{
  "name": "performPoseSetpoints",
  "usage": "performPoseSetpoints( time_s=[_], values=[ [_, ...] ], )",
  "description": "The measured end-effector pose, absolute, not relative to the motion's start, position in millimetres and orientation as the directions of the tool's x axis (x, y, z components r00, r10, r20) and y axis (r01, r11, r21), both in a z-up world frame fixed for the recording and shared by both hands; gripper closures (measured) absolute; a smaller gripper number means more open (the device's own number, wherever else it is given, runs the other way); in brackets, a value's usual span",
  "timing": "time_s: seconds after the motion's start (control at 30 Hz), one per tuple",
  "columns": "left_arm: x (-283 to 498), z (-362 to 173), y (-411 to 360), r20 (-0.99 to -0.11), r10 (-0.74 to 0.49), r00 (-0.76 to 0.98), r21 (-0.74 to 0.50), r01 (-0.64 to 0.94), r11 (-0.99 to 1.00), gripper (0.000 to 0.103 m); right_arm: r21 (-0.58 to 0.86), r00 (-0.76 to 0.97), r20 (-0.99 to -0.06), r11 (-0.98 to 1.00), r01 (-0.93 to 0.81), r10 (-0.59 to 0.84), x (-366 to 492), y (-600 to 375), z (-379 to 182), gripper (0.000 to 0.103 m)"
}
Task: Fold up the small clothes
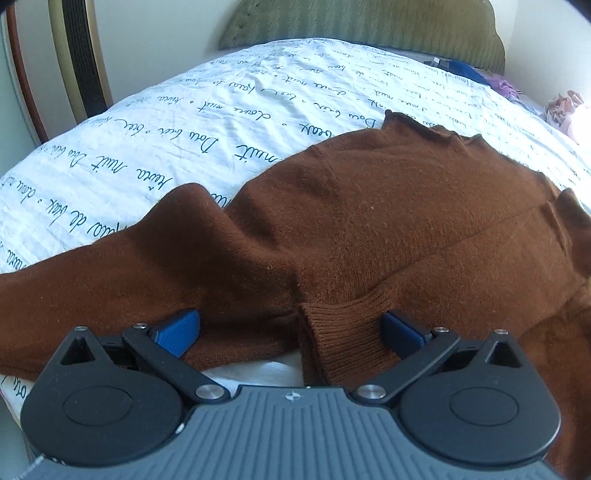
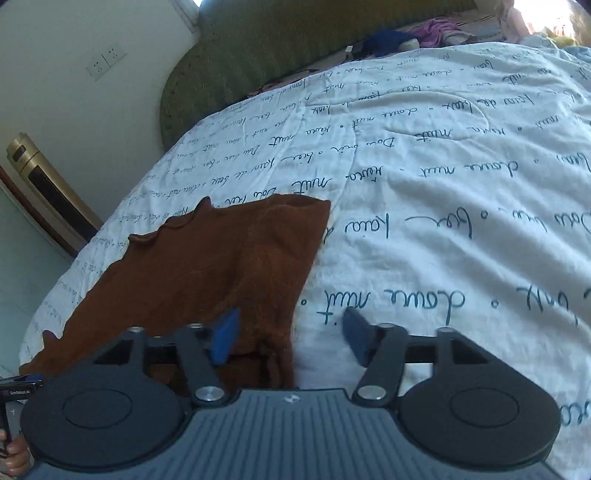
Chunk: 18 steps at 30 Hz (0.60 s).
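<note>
Now both tongs stand spread wide with nothing pinched. The left gripper (image 1: 290, 330) hangs low over the brown sweater (image 1: 351, 221), its blue pads on either side of a ribbed cuff (image 1: 340, 332) that lies folded across the garment's lower edge; whether the pads touch the knit is unclear. The right gripper (image 2: 290, 339) straddles the sweater's right edge, one pad above the brown knit (image 2: 207, 277), the other above the white script-printed bedspread (image 2: 461, 221). Ahead of both tongs the sweater lies flat on the bedspread, collar farthest away. Its lower hem disappears beneath each gripper body. Beyond, small items by the green headboard (image 1: 369, 22) are too blurred to identify.
</note>
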<state>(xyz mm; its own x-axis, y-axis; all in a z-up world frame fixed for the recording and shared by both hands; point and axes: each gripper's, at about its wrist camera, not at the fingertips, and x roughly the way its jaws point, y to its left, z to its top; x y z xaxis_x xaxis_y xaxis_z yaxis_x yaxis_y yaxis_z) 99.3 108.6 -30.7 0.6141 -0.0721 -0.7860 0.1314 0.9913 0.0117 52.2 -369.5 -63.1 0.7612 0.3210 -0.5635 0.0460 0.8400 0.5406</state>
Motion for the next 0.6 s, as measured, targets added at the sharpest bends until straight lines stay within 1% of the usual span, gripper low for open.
performPoseSetpoints(
  time_s=[0.03,0.07,0.1,0.13,0.17,0.2,0.27,0.3,0.33,0.4,0.43,0.47,0.5,0.53,0.57,0.6],
  values=[
    [99,-31,108,-0.786,-0.07,0.615,0.013,0.129,0.992,0.0,0.554,0.768,-0.545,0.832,0.03,0.336,51,-369,-66,0.026],
    [100,-30,108,-0.787,-0.068,0.613,0.012,0.126,0.992,0.0,0.56,0.773,-0.536,0.828,0.025,0.339,50,-368,-67,0.033],
    [100,-29,108,-0.792,-0.066,0.607,0.01,0.121,0.993,0.0,0.516,0.762,-0.566,0.856,0.031,0.313,52,-363,-66,0.083],
    [102,-28,108,-0.795,-0.066,0.603,0.005,0.116,0.993,0.0,0.443,0.751,-0.61,0.894,0.06,0.252,55,-358,-65,0.101],
    [103,-28,108,-0.798,-0.067,0.599,0.003,0.114,0.993,0.0,0.382,0.754,-0.625,0.921,0.07,0.202,56,-356,-62,0.1],
    [103,-28,108,-0.8,-0.065,0.597,0.004,0.114,0.994,0.0,0.372,0.755,-0.627,0.925,0.074,0.192,56,-358,-61,0.102],
    [103,-28,108,-0.8,-0.065,0.597,0.007,0.118,0.993,0.0,0.289,0.748,-0.657,0.947,0.144,0.087,53,-369,-59,0.103],
    [103,-29,108,-0.798,-0.066,0.6,0.009,0.121,0.993,0.0,0.271,0.746,-0.664,0.947,0.175,0.053,50,-377,-60,0.103],
    [102,-30,108,-0.796,-0.068,0.602,0.011,0.126,0.992,0.0,0.287,0.739,-0.671,0.938,0.193,0.053,48,-389,-63,0.103],
    [103,-27,110,-0.797,-0.072,0.599,0.007,0.129,0.992,0.0,0.325,0.764,-0.643,0.924,0.199,0.061,46,-397,-57,0.097],
    [103,-23,112,-0.794,-0.076,0.603,-0.003,0.122,0.992,0.0,0.335,0.783,-0.619,0.923,0.188,0.066,47,-396,-50,0.093],
    [103,-19,114,-0.787,-0.073,0.612,-0.01,0.105,0.994,0.0,0.347,0.802,-0.589,0.927,0.14,0.1,51,-391,-42,0.072],
    [103,-16,116,-0.781,-0.064,0.621,-0.015,0.084,0.996,0.0,0.346,0.813,-0.568,0.934,0.095,0.128,59,-383,-36,0.039],
    [104,-12,120,-0.776,-0.063,0.628,-0.031,0.063,0.998,0.0,0.327,0.821,-0.556,0.942,0.074,0.128,67,-375,-31,0.024],
    [105,-9,124,-0.774,-0.075,0.628,-0.055,0.051,0.997,0.0,0.307,0.823,-0.554,0.95,0.06,0.127,77,-369,-30,0.014],
    [108,-6,128,-0.774,-0.1,0.625,-0.094,0.043,0.995,0.0,0.297,0.811,-0.569,0.954,0.049,0.136,91,-364,-31,0.015]
  ],
)
